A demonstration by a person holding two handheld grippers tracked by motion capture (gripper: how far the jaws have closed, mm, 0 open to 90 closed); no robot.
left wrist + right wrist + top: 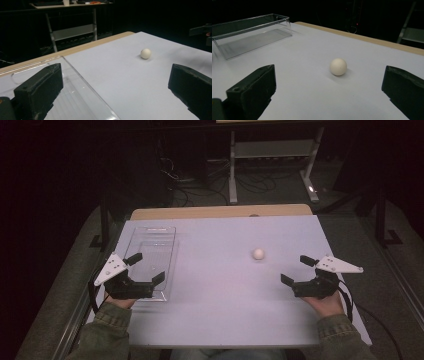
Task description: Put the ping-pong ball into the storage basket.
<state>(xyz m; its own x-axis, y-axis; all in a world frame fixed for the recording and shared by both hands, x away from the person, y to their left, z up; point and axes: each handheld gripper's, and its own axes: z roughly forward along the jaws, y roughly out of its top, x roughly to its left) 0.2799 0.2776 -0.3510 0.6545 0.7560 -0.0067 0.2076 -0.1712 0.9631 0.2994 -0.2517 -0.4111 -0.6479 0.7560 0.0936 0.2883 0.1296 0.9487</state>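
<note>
Right gripper view showed the right gripper with jaws spread wide and empty; the white ball lay just ahead on the table, untouched; the left gripper, also spread, hovered at the clear tray; grasping and any placing apparently remained.

A white ball lies ahead between the right gripper's wide-apart jaws.

The room is dark beyond the white table. Behind the table stands a pale metal shelf frame, with tangled cables on the floor left of it.
</note>
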